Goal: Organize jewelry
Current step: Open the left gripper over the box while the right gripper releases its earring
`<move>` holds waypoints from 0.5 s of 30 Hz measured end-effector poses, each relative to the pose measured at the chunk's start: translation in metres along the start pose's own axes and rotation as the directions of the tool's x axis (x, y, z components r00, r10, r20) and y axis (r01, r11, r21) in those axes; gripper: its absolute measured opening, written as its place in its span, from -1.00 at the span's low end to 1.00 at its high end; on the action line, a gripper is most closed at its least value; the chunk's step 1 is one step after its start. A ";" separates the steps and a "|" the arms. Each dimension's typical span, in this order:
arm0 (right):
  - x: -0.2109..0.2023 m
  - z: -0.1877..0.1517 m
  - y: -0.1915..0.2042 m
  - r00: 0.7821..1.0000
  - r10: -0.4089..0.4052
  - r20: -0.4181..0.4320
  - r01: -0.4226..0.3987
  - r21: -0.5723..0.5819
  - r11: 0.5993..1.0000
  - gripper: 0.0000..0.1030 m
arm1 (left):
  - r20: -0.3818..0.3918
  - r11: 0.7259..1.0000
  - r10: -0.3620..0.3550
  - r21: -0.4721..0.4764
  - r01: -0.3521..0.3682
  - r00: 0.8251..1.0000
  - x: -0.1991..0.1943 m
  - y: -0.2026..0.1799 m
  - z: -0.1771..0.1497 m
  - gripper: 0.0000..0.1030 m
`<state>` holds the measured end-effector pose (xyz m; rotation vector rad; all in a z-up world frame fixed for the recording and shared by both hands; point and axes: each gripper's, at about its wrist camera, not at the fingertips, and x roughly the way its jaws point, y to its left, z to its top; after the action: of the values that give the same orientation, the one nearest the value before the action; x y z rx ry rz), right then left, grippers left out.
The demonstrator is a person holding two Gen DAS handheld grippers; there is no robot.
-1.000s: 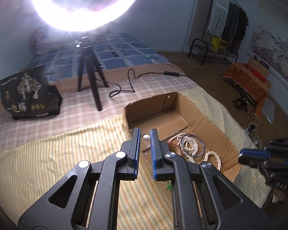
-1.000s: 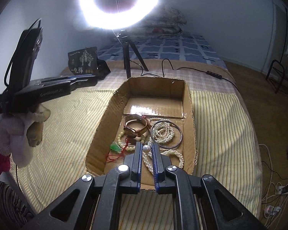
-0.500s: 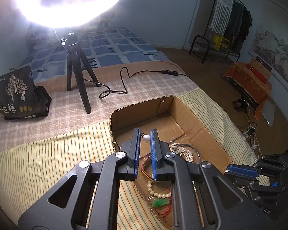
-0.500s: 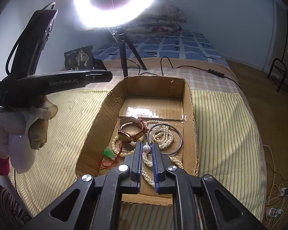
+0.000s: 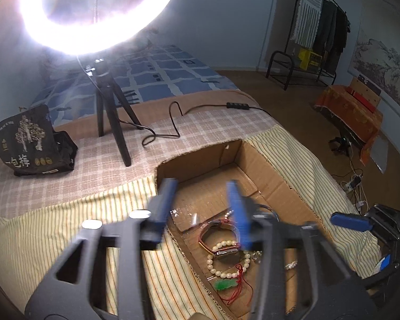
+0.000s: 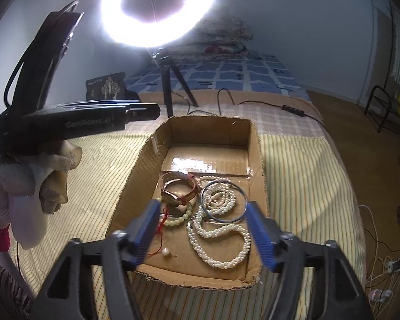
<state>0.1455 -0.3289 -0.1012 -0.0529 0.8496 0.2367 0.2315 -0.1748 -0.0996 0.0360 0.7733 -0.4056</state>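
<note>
Both tongs stand with fingers spread apart and hold nothing: your left gripper hovers over the near-left corner of the cardboard box, your right gripper over its near end. Judgement: the wide spread suits either a release just made or a fresh approach; frames alone do not settle which. A loose pearl earring lies on the box floor at about 7 o'clock from the pile, just ahead of your right gripper's left finger and apart from the other pieces. The remaining jewelry sits bunched in the near half: pearl necklace looped at 5 o'clock, metal bangle lying over its upper coil, watch on its side at 11 o'clock, pale bead bracelet touching the watch. A green pendant on red cord lies at the near-left; in the right view your finger hides it. The far half of the box floor is bare, likely left free for sorting. Box sits open-topped on the striped cloth, so both grippers can descend from above. Risk: necklace and bangle overlap, so lifting one may drag the other.
</note>
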 end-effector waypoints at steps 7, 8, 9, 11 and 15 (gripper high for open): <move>-0.008 0.001 -0.001 0.998 -0.061 0.023 0.060 0.020 0.998 0.85 | 0.023 0.999 0.034 -0.027 -0.033 0.999 -0.013 0.006 0.002 0.42; -0.010 0.001 -0.001 0.997 -0.070 0.026 0.070 0.023 0.997 0.91 | 0.027 0.999 0.036 -0.031 -0.035 0.999 -0.015 0.006 0.001 0.43; -0.011 0.001 -0.001 0.996 -0.081 0.031 0.080 0.026 0.996 0.96 | 0.029 0.999 0.040 -0.034 -0.039 0.999 -0.018 0.007 0.001 0.43; -0.015 0.001 -0.001 0.994 -0.105 0.043 0.103 0.037 0.994 1.00 | 0.032 0.998 0.046 -0.035 -0.045 0.998 -0.023 0.007 0.001 0.43; -0.023 0.002 0.001 0.989 -0.137 0.054 0.135 0.043 0.990 1.00 | 0.042 0.998 0.051 -0.034 -0.050 0.998 -0.033 0.007 0.000 0.43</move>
<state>0.1322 -0.3321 -0.0823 -0.0673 0.7903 0.0928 0.2132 -0.1575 -0.0777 0.0158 0.7350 -0.3447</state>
